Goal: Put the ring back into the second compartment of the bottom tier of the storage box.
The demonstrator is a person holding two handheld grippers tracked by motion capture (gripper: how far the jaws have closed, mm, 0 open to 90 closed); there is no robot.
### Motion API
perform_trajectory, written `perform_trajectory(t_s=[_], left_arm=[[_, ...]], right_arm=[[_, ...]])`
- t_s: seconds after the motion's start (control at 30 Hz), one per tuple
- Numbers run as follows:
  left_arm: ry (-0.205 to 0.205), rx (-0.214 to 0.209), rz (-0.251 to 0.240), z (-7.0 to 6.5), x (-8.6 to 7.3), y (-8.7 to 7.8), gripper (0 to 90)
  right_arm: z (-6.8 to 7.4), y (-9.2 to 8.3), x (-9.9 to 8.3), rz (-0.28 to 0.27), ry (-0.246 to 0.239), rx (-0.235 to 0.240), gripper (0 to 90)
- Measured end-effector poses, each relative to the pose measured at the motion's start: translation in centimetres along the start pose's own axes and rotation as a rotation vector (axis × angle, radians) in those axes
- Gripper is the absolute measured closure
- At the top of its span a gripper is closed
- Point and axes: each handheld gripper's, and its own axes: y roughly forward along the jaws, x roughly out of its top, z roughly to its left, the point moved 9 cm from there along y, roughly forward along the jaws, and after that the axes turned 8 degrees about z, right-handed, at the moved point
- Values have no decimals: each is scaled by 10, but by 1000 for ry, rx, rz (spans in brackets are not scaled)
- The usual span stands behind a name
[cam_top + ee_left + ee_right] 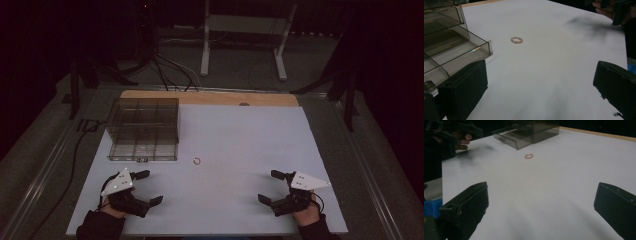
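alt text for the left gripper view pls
A small pink beaded ring lies alone on a white table, just right of a smoky clear drawer box with a drawer pulled out. The left gripper frames the view, black jaws wide apart and empty.

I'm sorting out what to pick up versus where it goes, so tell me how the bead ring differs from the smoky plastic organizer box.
The bead ring is tiny, pinkish and lies flat in the open; the organizer box is big, grey-tinted, see-through and split into compartments. The ring sits mid-table; the box sits toward the far left. Both rest on the white table, untouched by either gripper.
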Motion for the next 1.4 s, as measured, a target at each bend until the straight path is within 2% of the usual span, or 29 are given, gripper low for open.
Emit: perform_trajectory(t_s=[0.4,0.53,0.67,0.83,0.9,1.4], left_arm=[[8,2,14,1,-1,1,5],[4,-15,13,0,0,1,5],[15,-19,41,-3,-1,2,5],[40,-30,49,-9,4,5,5],[46,-46,52,-12,6,5,5],[67,-39,41,-17,24,3,5]], right_arm=[[0,1,1,5,-2,-6,0],[1,2,0,13,-7,-5,0],[3,1,1,5,-9,-5,0],[3,1,0,11,-11,-8,0],[3,0,1,6,-7,-7,0],[5,0,2,3,-6,-3,0]])
